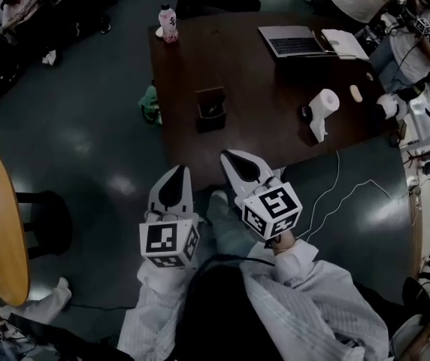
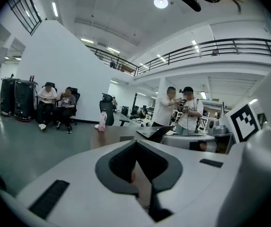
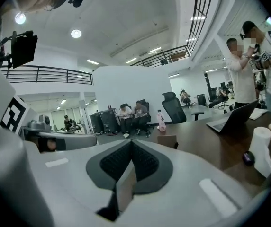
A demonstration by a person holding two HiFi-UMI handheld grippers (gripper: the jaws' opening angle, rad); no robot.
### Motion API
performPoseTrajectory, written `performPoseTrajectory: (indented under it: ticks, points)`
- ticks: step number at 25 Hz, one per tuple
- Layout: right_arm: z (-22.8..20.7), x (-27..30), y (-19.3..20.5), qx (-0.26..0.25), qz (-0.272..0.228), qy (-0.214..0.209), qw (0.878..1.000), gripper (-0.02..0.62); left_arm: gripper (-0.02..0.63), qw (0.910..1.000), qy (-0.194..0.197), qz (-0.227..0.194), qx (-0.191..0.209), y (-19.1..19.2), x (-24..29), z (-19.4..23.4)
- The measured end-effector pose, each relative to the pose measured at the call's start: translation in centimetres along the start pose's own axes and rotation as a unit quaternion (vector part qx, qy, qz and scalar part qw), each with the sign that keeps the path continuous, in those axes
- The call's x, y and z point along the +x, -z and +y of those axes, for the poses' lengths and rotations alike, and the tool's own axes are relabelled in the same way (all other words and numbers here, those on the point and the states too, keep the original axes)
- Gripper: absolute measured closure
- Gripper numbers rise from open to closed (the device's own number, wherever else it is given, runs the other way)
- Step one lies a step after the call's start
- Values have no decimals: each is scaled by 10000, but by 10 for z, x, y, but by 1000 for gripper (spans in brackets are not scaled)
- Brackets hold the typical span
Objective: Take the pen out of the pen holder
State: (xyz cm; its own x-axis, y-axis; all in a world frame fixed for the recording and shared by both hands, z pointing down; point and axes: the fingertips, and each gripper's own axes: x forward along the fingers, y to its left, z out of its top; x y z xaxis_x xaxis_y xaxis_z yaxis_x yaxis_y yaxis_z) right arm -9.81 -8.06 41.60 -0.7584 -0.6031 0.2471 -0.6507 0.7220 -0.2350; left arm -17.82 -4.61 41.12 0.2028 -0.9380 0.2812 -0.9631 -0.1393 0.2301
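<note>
- Your left gripper (image 1: 175, 170) and right gripper (image 1: 231, 158) are both pinched fully together, nothing between the jaws, short of the table (image 1: 275, 126).
- The pen holder (image 1: 210, 109) stands upright toward the table's left side, well ahead of both tips; the pen inside is too small to make out.
- Arrive with the jaws closed and you only knock the holder; part one pair first.
- The holder looks light: pull the pen at a slant and it may tip or lift, so steady it with the other gripper.
- A wide right-hand reach risks brushing the paper roll (image 1: 322, 107).
</note>
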Motion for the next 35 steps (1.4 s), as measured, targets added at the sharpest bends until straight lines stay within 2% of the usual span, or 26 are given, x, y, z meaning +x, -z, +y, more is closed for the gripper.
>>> performPoseTrajectory:
  ticks: [7,16,22,32,34,35]
  points:
    - [-57,43,8,146,260,449,9985,592,602,9988,430,214,-63,2,70,17]
    - [-121,78,-3,182,536,394,9976,592,602,9983,502,303,-4,-19,148,16]
    - [-149,84,-8,462,484,544,9963,592,601,9942,701,779,226,-2,190,4]
    - [-184,67,10,938,521,1069,9885,592,593,9917,252,1163,483,42,248,-6]
    - [-189,64,12,1008,512,1111,9874,592,517,9899,276,1285,535,53,256,-11]
    - [-190,63,13,1033,515,1120,9870,592,502,9890,263,1337,569,58,259,-12]
